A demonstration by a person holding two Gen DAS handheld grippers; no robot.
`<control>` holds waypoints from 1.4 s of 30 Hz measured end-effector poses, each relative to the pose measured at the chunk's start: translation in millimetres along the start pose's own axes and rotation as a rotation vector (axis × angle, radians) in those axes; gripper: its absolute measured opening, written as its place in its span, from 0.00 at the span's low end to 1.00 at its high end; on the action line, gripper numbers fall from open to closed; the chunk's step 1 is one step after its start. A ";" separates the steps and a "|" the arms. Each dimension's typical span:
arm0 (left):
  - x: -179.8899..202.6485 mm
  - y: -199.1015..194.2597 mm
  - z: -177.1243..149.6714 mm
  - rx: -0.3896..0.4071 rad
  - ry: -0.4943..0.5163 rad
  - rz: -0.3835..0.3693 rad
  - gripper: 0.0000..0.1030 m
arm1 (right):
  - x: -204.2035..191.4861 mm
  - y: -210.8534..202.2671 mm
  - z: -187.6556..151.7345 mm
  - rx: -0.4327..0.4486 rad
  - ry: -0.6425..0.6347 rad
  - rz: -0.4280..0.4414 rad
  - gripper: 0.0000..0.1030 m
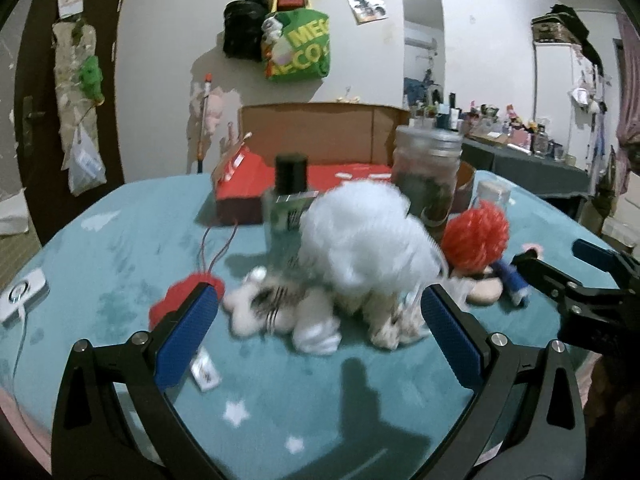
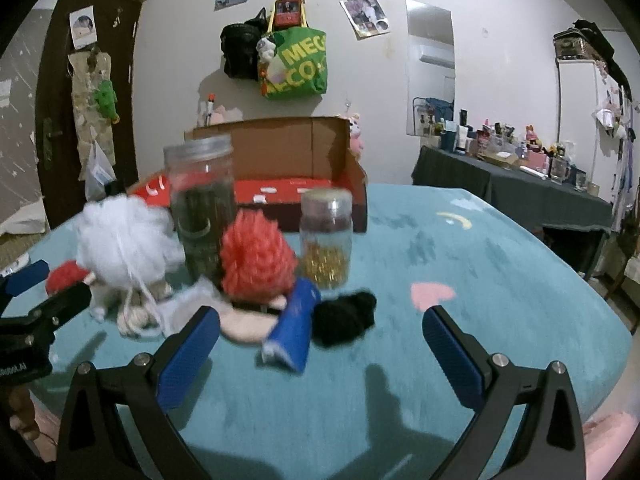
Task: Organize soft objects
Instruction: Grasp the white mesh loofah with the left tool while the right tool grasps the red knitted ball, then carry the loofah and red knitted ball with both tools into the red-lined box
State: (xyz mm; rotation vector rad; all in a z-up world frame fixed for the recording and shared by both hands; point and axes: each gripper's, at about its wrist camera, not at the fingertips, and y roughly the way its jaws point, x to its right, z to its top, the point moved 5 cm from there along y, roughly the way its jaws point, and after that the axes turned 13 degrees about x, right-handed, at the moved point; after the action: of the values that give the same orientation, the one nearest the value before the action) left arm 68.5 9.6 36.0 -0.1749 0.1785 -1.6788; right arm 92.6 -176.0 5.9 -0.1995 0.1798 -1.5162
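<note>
A white mesh pouf (image 1: 366, 236) lies on a white plush toy (image 1: 280, 312) on the teal blanket, straight ahead of my open left gripper (image 1: 320, 304). A red pompom (image 1: 182, 296) sits by its left finger. A red-haired doll (image 2: 256, 260) in blue clothing (image 2: 294, 328) lies ahead of my open right gripper (image 2: 320, 320), with a black soft lump (image 2: 346, 316) beside it. The doll (image 1: 476, 236) and the right gripper (image 1: 556, 264) also show at the right of the left wrist view. The pouf (image 2: 124, 240) appears at the left of the right wrist view.
A red cardboard box (image 2: 292, 188) stands open behind the pile. A tall glass jar (image 2: 202, 204), a small jar of gold bits (image 2: 326, 240) and a black-capped bottle (image 1: 290, 204) stand among the toys. A white device (image 1: 22, 296) lies at the left. A cluttered dark table (image 2: 516, 176) stands far right.
</note>
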 end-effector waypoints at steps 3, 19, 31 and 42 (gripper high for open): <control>4.2 6.6 12.6 0.016 0.011 -0.027 1.00 | 0.4 8.2 11.3 0.009 -0.003 0.029 1.00; 19.1 56.7 19.1 -0.095 0.023 -0.134 0.71 | -20.2 62.9 16.9 -0.142 -0.032 0.268 0.53; 20.0 40.0 24.1 -0.066 0.023 -0.164 0.37 | -29.7 41.0 21.6 -0.081 -0.061 0.290 0.30; 15.0 15.9 41.0 -0.012 0.024 -0.174 0.33 | -24.5 19.1 39.9 -0.024 -0.064 0.271 0.30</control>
State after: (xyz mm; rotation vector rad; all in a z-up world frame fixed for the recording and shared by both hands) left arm 91.2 -7.8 72.7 -0.1829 0.1959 -1.8536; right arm 119.5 -150.0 39.8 -0.2328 0.1666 -1.2369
